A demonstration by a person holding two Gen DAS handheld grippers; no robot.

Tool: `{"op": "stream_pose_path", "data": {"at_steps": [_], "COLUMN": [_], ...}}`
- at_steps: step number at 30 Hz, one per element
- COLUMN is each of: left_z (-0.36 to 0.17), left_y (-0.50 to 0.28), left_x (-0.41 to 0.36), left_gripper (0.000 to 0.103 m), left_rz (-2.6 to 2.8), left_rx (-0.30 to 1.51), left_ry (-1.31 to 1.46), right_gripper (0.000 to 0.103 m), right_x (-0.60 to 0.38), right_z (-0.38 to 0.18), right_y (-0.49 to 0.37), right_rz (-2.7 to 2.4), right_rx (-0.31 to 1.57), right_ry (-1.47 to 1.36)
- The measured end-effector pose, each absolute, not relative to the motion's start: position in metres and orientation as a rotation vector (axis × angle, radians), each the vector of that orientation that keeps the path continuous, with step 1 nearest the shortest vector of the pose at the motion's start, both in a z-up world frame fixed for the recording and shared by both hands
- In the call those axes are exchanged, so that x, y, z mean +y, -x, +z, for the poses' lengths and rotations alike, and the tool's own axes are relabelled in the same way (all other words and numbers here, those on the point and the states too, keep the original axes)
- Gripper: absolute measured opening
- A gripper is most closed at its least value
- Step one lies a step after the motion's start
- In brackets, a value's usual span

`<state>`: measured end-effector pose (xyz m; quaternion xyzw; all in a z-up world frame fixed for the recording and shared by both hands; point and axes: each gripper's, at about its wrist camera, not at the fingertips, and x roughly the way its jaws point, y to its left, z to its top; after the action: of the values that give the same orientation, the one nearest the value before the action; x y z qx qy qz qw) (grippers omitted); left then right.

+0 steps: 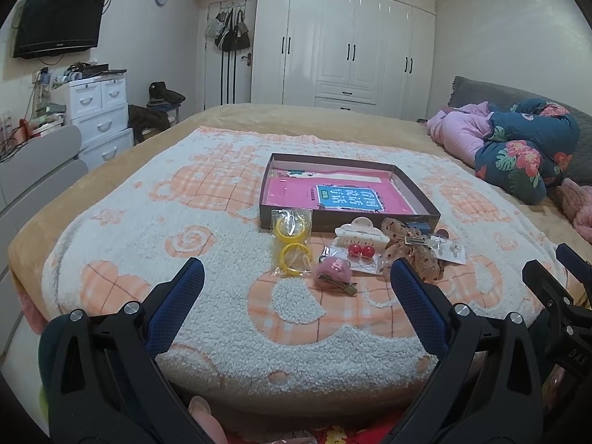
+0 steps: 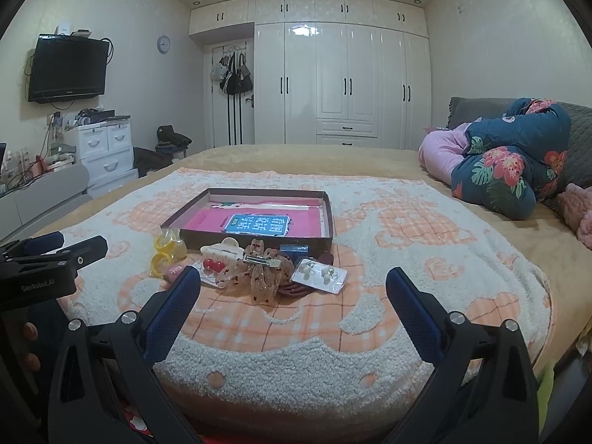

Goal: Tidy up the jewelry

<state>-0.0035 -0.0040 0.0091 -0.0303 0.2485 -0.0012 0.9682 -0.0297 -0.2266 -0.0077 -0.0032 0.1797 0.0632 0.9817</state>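
Fuzzy blanket [image 1: 222,333] carries jewelry pile [image 1: 355,255] at box's [image 1: 347,218] 6 o'clock. Left tongs [image 1: 298,277], right tongs [image 2: 293,283] both wide, empty. Risk: overlapping packets snag, drag neighbours; pile loops catch clip [image 1: 338,283].

We are looking over a nubbly white-and-peach terry blanket [image 1: 229,333] ahead of our matt black plastic left gripper [image 1: 296,277], whose blue pads [image 1: 174,307] are showing a fine rough grid. Beyond it, glossy yellow plastic bangles [image 1: 292,244] are shining in clear film, beside a matt brown cardboard tray [image 1: 414,192].
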Motion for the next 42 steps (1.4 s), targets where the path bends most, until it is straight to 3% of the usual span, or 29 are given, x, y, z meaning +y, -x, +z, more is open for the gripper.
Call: {"op": "stream_pose_path", "data": {"at_steps": [42], "left_z": [0.007], "left_y": [0.000], "left_x": [0.008], "left_gripper": [0.092], "left_rz": [0.003], "left_rx": [0.496], "left_ry": [0.090], "right_gripper": [0.097], "right_x": [-0.213], "right_z": [-0.007], "right_y": [0.028], "right_rz": [0.199], "right_rx": [0.353], "right_ry": [0.059]}}
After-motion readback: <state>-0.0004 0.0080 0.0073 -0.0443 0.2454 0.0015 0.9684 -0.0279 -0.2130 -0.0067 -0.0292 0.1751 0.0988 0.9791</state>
